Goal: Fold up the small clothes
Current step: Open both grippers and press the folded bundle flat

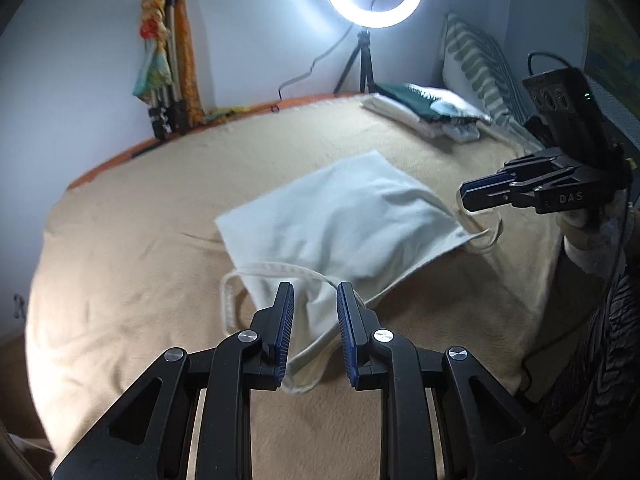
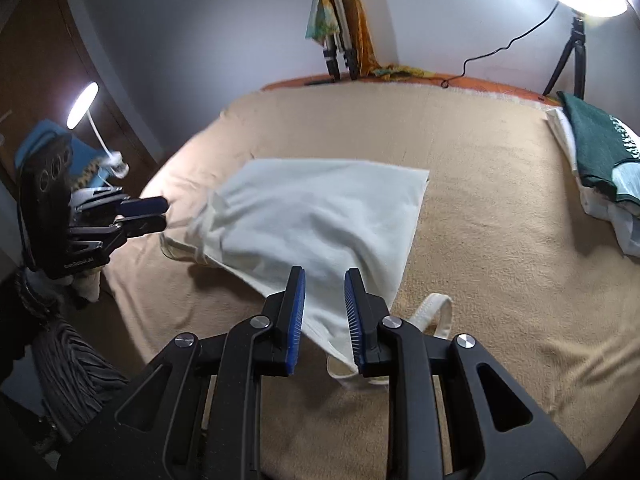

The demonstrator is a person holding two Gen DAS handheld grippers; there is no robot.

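In the left wrist view, a pale cream garment [image 1: 340, 220] with strap loops lies mid-frame on the tan bed [image 1: 140, 260]. Our left gripper [image 1: 315, 300] fills the lower centre, its jaws parted with a strap and bunched edge between them, not clamped. At right, our right gripper [image 1: 466, 196] looks nearly closed from the side, close to the far strap.

In the right wrist view, that gripper [image 2: 324, 292] occupies the lower centre, jaws visibly apart over the garment's near corner, gripping nothing, likely lining up a fold. A folded pile [image 2: 596, 168] waits at the right edge.
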